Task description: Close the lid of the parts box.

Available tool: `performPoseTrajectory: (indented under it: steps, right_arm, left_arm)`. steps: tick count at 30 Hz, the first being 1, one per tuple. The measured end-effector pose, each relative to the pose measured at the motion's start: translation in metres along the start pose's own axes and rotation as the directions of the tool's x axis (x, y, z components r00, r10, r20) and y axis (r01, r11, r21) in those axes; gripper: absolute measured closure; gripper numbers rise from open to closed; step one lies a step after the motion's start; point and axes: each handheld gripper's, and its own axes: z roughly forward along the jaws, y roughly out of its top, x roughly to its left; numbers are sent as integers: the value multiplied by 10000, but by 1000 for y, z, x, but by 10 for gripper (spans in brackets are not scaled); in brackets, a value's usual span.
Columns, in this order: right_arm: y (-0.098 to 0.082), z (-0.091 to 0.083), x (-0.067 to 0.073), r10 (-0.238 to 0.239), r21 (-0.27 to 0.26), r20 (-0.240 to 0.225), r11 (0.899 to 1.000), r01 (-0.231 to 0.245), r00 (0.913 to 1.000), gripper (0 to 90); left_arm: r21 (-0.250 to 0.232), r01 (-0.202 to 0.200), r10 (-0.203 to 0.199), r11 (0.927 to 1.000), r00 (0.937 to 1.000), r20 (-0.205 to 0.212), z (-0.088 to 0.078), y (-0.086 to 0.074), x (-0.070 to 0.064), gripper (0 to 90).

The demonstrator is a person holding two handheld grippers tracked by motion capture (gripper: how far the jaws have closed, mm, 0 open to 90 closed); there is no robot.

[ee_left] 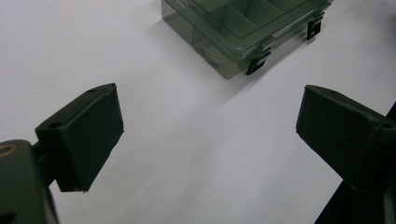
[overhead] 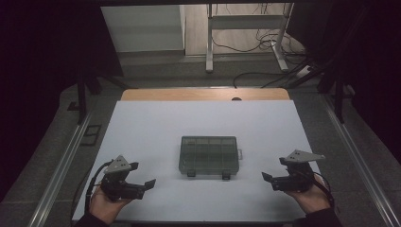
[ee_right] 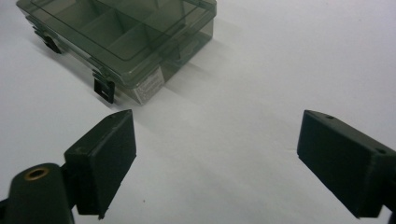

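The left tool (overhead: 138, 183) and the right tool (overhead: 274, 178) both hover low over the white worktop (overhead: 156, 127) with jaws spread wide and nothing between them. Between the two, well apart from each, sits a smoky translucent compartment box (overhead: 208, 154), lid closed, two black latches facing the person.

A big table (overhead: 142, 137) with a flat white top carries everything. At its far edge a strip of brown wood (overhead: 203, 94) shows, with a small dark spot (overhead: 236, 99) in it. One thing lies on the white top — a see-through grey plastic box (overhead: 208, 154) with little rooms inside. Its lid is down, and two black clips sit on the near side — the box rests flat, near the middle
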Motion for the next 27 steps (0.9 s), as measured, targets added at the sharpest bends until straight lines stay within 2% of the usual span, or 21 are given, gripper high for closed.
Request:
performPoseTrajectory:
  steps: [7,18,27]
  right_arm:
    - [-7,-5,-3,63,210,275,9998,-69,9996,76]
    - [-17,-12,-7,226,431,433,9988,-244,9988,57]
    - [-24,-20,-6,276,372,560,9989,-297,9980,38]
  left_arm:
    - [-60,177,-178,9998,9997,-149,-8,-8,4,58]
    - [-357,487,-507,9982,9970,-585,-24,-20,11,37]
    - [-152,504,-515,9986,9945,-914,-30,-27,13,27]
